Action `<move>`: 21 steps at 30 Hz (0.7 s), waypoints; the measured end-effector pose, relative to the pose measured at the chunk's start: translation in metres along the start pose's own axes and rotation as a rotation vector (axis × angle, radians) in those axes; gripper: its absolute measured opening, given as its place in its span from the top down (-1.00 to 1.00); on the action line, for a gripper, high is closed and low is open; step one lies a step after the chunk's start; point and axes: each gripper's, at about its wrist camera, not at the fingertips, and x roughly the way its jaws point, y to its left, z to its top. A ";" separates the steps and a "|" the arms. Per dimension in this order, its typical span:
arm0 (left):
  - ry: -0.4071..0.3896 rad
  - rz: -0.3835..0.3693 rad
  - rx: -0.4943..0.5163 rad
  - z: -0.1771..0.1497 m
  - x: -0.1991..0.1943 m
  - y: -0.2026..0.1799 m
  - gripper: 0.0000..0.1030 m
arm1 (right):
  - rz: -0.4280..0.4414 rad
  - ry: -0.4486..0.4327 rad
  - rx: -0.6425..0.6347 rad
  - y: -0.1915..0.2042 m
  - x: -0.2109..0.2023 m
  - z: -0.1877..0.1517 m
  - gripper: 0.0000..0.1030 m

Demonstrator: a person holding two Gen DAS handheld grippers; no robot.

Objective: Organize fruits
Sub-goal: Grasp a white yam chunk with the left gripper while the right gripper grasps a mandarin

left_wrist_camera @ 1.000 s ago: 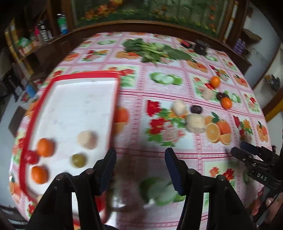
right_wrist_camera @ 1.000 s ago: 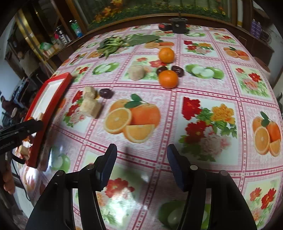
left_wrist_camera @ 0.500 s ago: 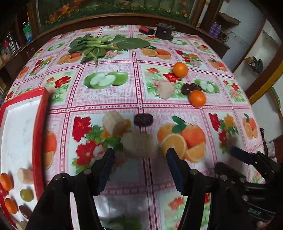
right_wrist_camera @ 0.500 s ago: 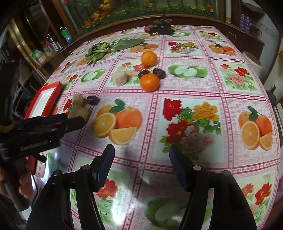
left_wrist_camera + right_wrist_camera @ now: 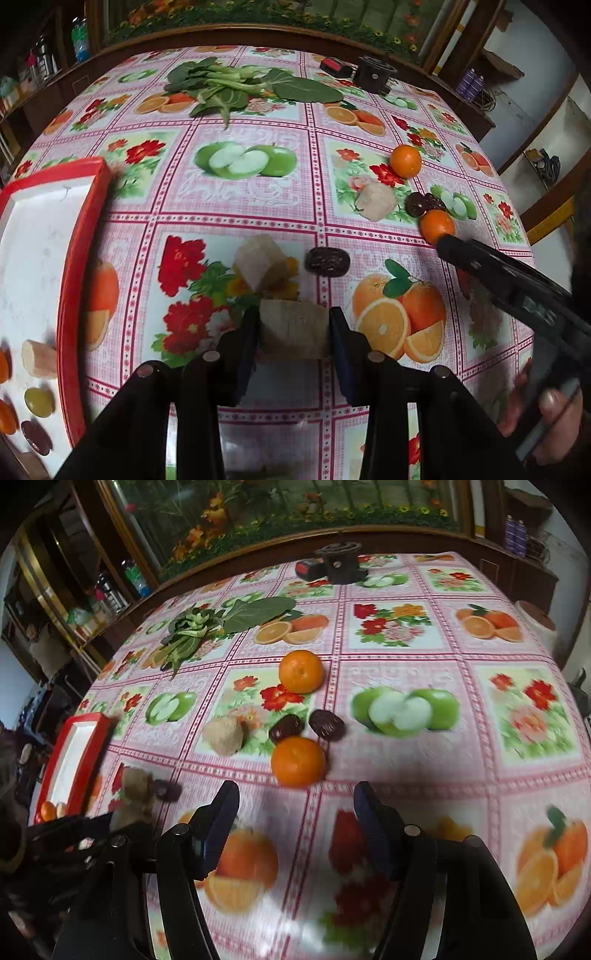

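Observation:
My left gripper (image 5: 293, 325) is shut on a beige cut chunk (image 5: 293, 328) that rests on the tablecloth. A second beige chunk (image 5: 260, 264) and a dark date (image 5: 327, 261) lie just beyond it. The red tray (image 5: 74, 251) at left holds oranges, a green fruit (image 5: 38, 401), a beige chunk (image 5: 37, 358) and a date. My right gripper (image 5: 295, 805) is open and empty, just short of an orange (image 5: 298, 761). Behind that orange lie two dates (image 5: 327, 724), a beige chunk (image 5: 223, 734) and a second orange (image 5: 301, 671).
Leafy greens (image 5: 236, 86) lie at the back of the table. A black round device (image 5: 338, 563) and a red-black box (image 5: 309, 570) stand near the far edge. Shelves with bottles stand at left. The left gripper (image 5: 74, 834) shows low left in the right wrist view.
My left gripper swung from the tray to the beige chunk and closed on it. My right gripper moved forward toward the near orange and stays open.

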 end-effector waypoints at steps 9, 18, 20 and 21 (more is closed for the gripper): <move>-0.006 -0.005 -0.004 -0.003 -0.001 0.003 0.21 | -0.117 -0.009 -0.182 0.019 0.023 0.007 0.36; 0.001 -0.031 -0.010 -0.014 -0.008 0.006 0.21 | -0.081 -0.006 -0.158 0.018 -0.001 -0.015 0.36; 0.005 -0.040 -0.013 -0.020 -0.010 0.007 0.21 | -0.064 -0.001 -0.155 0.021 -0.010 -0.024 0.36; 0.007 -0.040 -0.013 -0.023 -0.012 0.007 0.21 | -0.053 -0.002 -0.155 0.022 -0.015 -0.029 0.36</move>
